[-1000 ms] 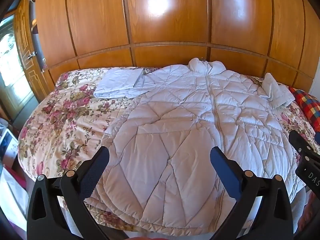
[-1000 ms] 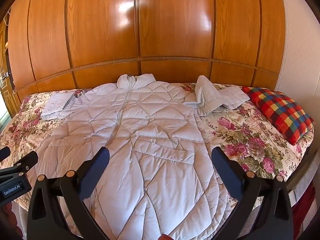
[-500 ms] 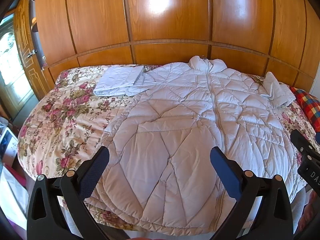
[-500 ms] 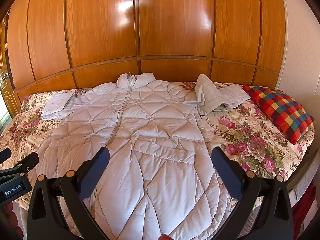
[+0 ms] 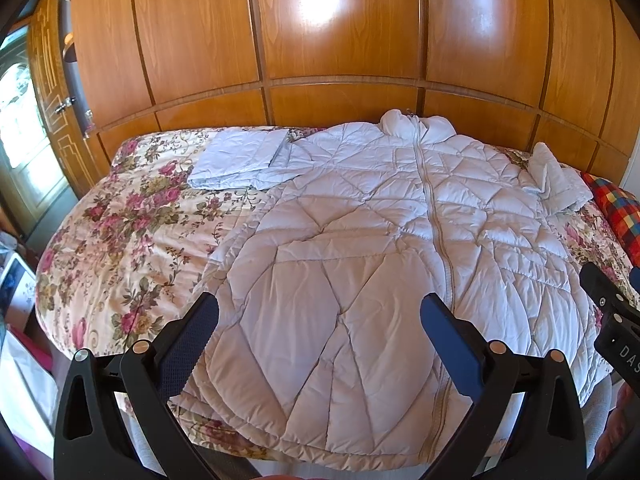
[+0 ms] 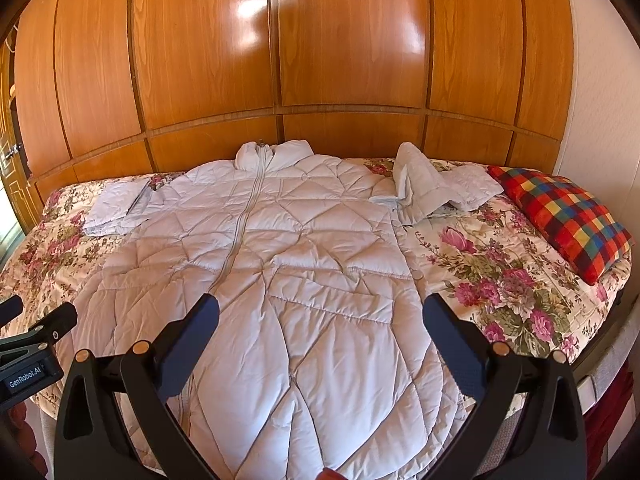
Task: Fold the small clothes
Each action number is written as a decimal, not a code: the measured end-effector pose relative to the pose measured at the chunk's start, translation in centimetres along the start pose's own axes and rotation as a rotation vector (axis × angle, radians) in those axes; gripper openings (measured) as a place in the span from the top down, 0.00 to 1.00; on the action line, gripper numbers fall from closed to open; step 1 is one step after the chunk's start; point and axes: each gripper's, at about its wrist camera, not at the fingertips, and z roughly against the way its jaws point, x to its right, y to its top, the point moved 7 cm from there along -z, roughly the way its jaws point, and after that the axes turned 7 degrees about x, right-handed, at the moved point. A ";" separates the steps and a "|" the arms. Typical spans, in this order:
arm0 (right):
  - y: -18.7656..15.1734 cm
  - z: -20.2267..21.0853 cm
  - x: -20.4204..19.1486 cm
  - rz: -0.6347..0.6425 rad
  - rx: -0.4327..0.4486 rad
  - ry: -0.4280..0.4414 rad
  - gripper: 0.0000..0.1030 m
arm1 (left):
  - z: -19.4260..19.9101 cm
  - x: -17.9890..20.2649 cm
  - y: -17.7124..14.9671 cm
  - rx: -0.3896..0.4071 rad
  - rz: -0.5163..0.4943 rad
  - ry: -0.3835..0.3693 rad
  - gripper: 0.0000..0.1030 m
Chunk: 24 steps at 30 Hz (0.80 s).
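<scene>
A pale quilted puffer jacket (image 5: 360, 248) lies flat and zipped on the bed, collar toward the wooden wall; it also shows in the right wrist view (image 6: 288, 264). Its left sleeve (image 5: 240, 158) lies flat and doubled at the far left. Its right sleeve (image 6: 432, 188) is bunched up at the far right. My left gripper (image 5: 320, 314) is open and empty, held above the jacket's lower left half. My right gripper (image 6: 320, 314) is open and empty above the lower right half. Each gripper shows at the edge of the other's view.
The bed has a floral cover (image 5: 120, 232) (image 6: 500, 272). A checked red pillow (image 6: 560, 220) lies at the bed's right end. A wooden panelled wall (image 5: 340, 40) stands behind the bed. A door with glass (image 5: 24, 140) is at the far left.
Both views have shifted only slightly; the jacket sits a little higher in the left wrist view. Both grippers stay open and the jacket has not moved.
</scene>
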 end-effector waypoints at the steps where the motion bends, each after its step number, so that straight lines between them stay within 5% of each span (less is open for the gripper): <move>1: -0.1 0.0 -0.1 0.000 -0.001 0.000 0.02 | -0.1 0.0 0.0 -0.001 0.000 0.000 0.03; 24: -0.3 -0.6 -0.1 0.002 -0.023 0.005 0.02 | -0.3 -0.5 -0.3 -0.013 0.006 0.004 0.03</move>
